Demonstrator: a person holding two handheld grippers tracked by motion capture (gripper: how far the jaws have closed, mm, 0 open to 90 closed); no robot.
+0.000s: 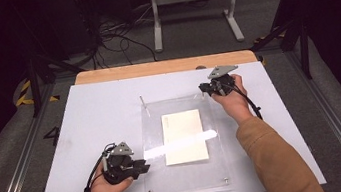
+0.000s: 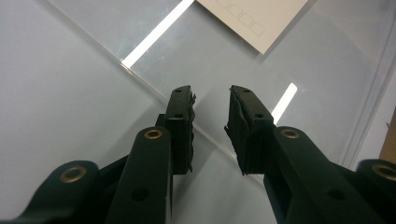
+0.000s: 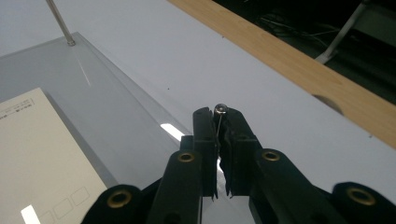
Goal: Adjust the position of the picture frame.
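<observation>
- clear glossy acrylic sheet flat on matte white table; small metal fasteners at its near corners, thin upright metal pin at its far left corner.
- cream rectangular card on the sheet, printed boxes along one end.
- right gripper: black jaws pressed together, pinching a thin metal pin with rounded head showing just past the tips.
- left gripper: jaws spread, worn rubber pads, nothing between; sheet edge beneath, card corner well ahead.
</observation>
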